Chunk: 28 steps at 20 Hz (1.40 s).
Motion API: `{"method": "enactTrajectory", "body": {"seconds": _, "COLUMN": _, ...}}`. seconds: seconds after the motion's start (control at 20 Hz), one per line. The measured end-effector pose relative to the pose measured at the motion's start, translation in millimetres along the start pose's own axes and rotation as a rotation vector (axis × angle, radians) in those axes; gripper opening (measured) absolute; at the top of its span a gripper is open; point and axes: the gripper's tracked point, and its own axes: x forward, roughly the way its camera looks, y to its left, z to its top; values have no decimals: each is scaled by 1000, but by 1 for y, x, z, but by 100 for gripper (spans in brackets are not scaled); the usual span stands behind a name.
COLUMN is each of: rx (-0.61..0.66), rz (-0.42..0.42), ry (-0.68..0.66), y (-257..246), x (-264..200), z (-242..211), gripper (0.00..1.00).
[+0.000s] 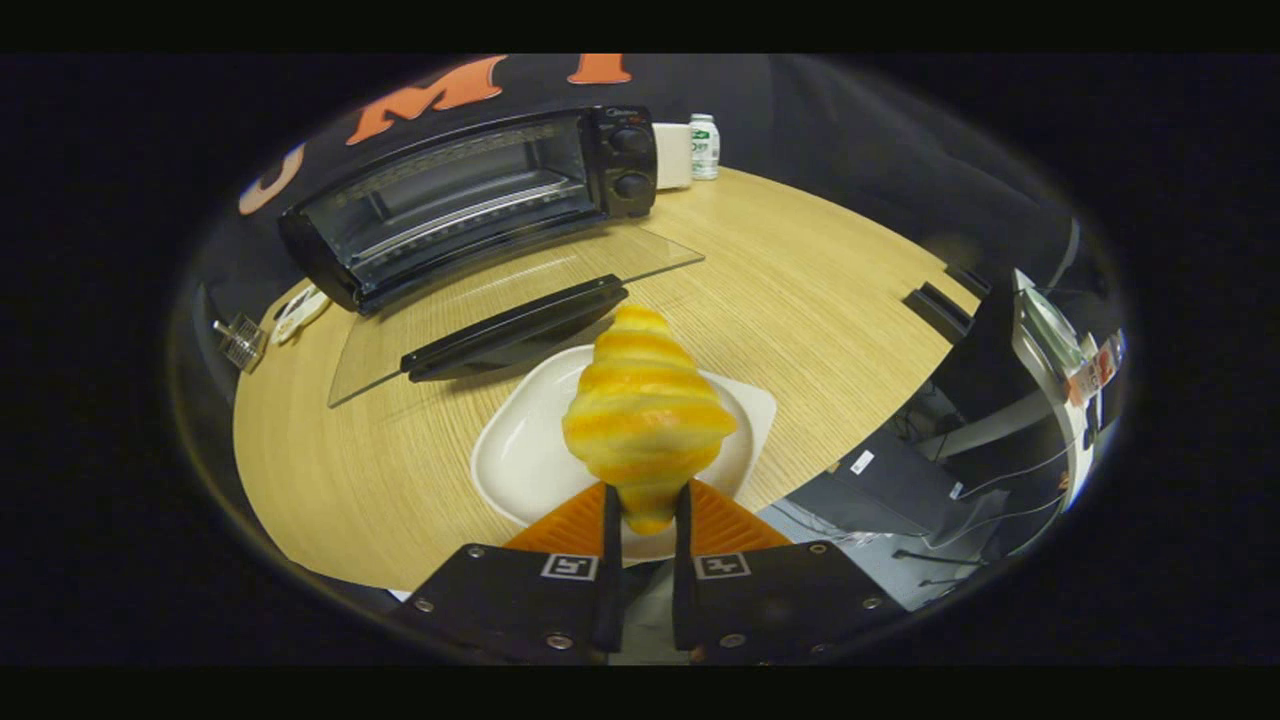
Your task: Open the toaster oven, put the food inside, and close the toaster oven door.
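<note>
Your work surface: a light wood-grain table [800, 290].

On it you have the black toaster oven [470, 200] at the far side, its glass door [520, 300] folded down flat toward you, and a white plate [520, 460] just in front of that door. A small white bottle [704, 146] stands past the oven's knob end, and small white items [298, 312], too blurred to identify, lie by its other end.

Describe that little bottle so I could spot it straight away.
Start at the black toaster oven at the far end of the wooden table. Beside its knobs stands a white box, then the bottle: small, white, upright, green-labelled, the only bottle there.
</note>
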Motion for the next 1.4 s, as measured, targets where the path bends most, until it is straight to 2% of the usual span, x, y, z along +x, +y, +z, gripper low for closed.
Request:
{"method": "enactTrajectory", "body": {"seconds": 0.05, "rx": 22, "rz": 12, "ry": -2, "y": -3, "x": -6, "z": 1, "gripper": 20}}
{"method": "enactTrajectory", "body": {"seconds": 0.35, "rx": 36, "rz": 31, "ry": -65, "y": -26, "x": -43, "z": 23, "gripper": 20}}
{"method": "enactTrajectory", "body": {"seconds": 0.65, "rx": -15, "rz": 77, "ry": -166, "y": -23, "x": -66, "z": 79, "gripper": 20}}
{"method": "enactTrajectory", "body": {"seconds": 1.0, "rx": -100, "rz": 265, "ry": -201, "y": 46, "x": -66, "z": 134, "gripper": 20}}
{"method": "enactTrajectory", "body": {"seconds": 1.4, "rx": -117, "rz": 501, "ry": -104, "y": 134, "x": -43, "z": 148, "gripper": 20}}
